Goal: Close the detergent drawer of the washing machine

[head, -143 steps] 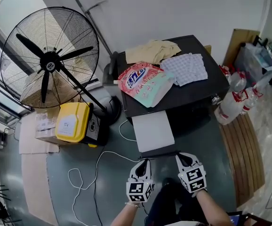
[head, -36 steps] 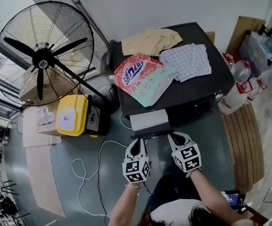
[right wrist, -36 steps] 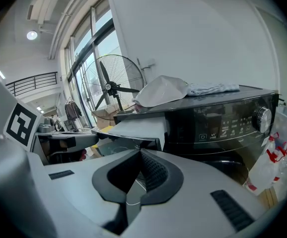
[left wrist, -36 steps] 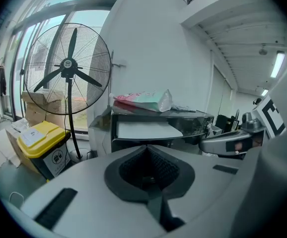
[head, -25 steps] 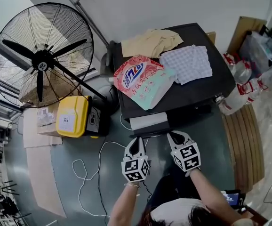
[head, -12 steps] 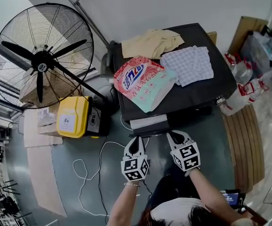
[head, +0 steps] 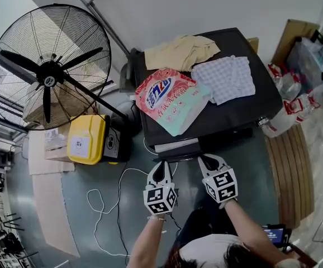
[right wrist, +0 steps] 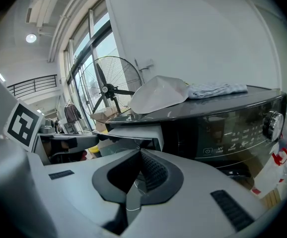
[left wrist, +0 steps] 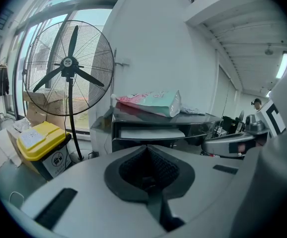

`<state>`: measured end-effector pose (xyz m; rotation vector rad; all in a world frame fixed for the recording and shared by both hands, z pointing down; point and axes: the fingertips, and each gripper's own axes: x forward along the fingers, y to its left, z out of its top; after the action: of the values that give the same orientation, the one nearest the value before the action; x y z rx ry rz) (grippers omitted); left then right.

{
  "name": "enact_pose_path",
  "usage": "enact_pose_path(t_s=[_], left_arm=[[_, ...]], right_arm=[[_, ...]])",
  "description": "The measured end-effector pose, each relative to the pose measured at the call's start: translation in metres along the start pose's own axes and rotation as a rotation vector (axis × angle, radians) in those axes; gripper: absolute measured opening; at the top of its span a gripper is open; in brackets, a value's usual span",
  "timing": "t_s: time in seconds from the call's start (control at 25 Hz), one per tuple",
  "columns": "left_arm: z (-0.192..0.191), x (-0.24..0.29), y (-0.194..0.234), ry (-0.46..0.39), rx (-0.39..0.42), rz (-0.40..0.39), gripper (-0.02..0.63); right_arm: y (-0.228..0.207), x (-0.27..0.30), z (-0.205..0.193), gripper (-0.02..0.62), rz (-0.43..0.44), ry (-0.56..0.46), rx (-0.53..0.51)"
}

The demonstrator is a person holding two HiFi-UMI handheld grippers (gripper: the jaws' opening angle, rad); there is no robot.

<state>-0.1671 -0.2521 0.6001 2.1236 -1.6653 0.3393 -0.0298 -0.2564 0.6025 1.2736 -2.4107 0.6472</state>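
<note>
The black washing machine [head: 234,113] stands ahead of me. Its white detergent drawer [head: 175,145] sticks out of the front left as a narrow strip, with its dark front panel toward me. My left gripper [head: 162,164] is shut, its tips at the drawer's front panel. My right gripper [head: 204,159] is shut too, at the panel's right end. In the left gripper view the drawer [left wrist: 151,133] lies just past the closed left gripper [left wrist: 146,150]. In the right gripper view the drawer [right wrist: 133,132] juts left of the control panel, beyond the closed right gripper [right wrist: 140,153].
A pink detergent bag [head: 170,96], a beige cloth [head: 181,50] and a checked cloth [head: 228,77] lie on the machine's top. A large standing fan [head: 50,66] and a yellow bin [head: 86,141] are at left. A white cable [head: 111,200] trails on the floor. Bottles [head: 287,108] stand at right.
The drawer has slid into the machine, from far out to a narrow strip. Both shut grippers have followed it forward, with only a small further push over the last second.
</note>
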Motion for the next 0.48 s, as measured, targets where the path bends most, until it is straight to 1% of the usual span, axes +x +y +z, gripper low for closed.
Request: enact_pose_path(t_s=[0.48], left_arm=[[0.0026,0.0036,0.0016,0.008,0.006,-0.009,0.015]], right_arm=[[0.0032,0.0071,-0.0007,0.023,0.009,0.012,0.010]])
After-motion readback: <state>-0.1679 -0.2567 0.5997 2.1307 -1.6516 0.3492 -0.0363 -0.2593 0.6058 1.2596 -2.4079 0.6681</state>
